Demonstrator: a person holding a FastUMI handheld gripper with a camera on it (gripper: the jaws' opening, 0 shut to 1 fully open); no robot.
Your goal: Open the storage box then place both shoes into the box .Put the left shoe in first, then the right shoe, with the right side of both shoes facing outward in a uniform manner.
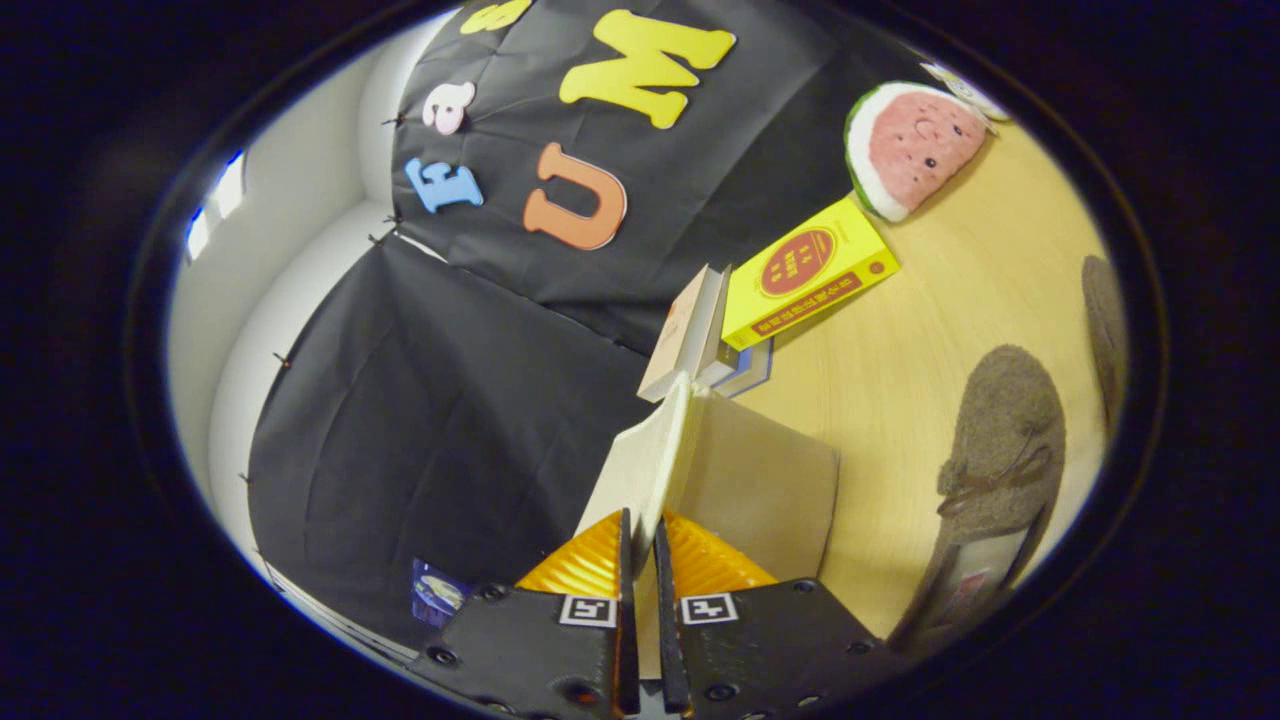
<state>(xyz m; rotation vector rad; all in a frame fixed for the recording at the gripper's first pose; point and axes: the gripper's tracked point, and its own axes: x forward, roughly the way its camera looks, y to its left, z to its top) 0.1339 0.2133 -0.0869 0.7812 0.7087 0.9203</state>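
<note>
The claw (640, 545) is clamped on the storage box's cream lid (645, 465). A brown slipper (1000, 440) lies nearby on the tabletop (900, 350).

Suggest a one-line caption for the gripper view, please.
Gripper clamped on the storage box's lid, brown shoe waiting beside the box on the wooden table.

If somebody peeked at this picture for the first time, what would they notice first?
Probably the gripper, whose orange fingers are pinched on the cream lid of the storage box, holding it up on edge. Beyond the box, a watermelon plush toy smiles from the wooden table next to a yellow book. A fuzzy brown shoe lies beside the box.
</note>
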